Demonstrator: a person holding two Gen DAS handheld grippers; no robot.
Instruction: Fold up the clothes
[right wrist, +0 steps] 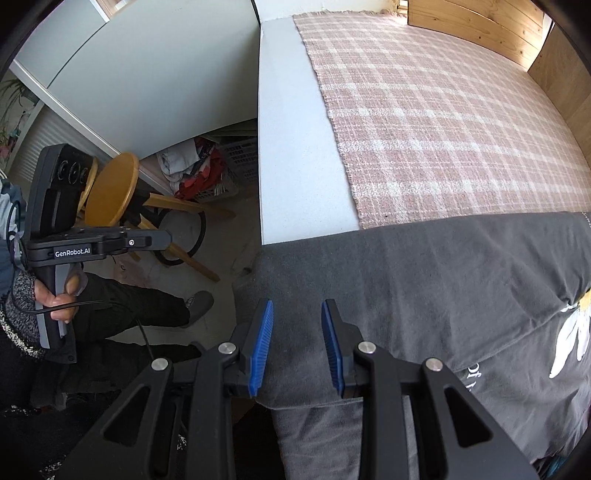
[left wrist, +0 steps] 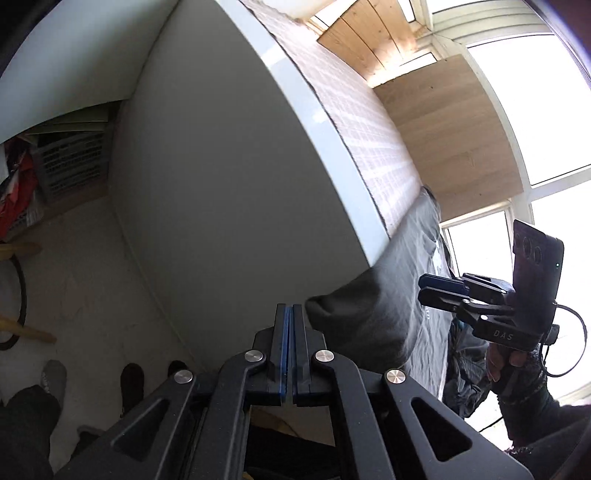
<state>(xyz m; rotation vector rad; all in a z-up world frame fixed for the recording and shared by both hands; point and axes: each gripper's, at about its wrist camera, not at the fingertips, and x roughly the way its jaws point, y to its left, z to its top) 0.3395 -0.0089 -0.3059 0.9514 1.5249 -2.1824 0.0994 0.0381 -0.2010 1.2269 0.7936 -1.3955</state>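
A dark grey shirt [right wrist: 424, 273] with a white daisy print [right wrist: 570, 336] lies spread across the near end of the table, over a pink plaid blanket [right wrist: 443, 122]. One corner of it hangs over the table's left edge [left wrist: 354, 317]. My right gripper [right wrist: 297, 302] is open, and its blue pads [right wrist: 262, 336] straddle the shirt's near left part. In the left wrist view the right gripper [left wrist: 430, 288] hovers over the shirt. My left gripper [left wrist: 290, 310] is shut with nothing in it, off the table's left side and beside the hanging corner. From the right wrist view the left gripper [right wrist: 164, 238] is over the floor.
The white table [right wrist: 295, 166] has a bare strip left of the blanket. On the floor to the left stand a wooden stool [right wrist: 110, 188] and a laundry basket [right wrist: 229, 177] with clothes. A person's leg and grey-socked foot [right wrist: 199, 302] are near the table. Wooden panels [right wrist: 480, 29] close the far side.
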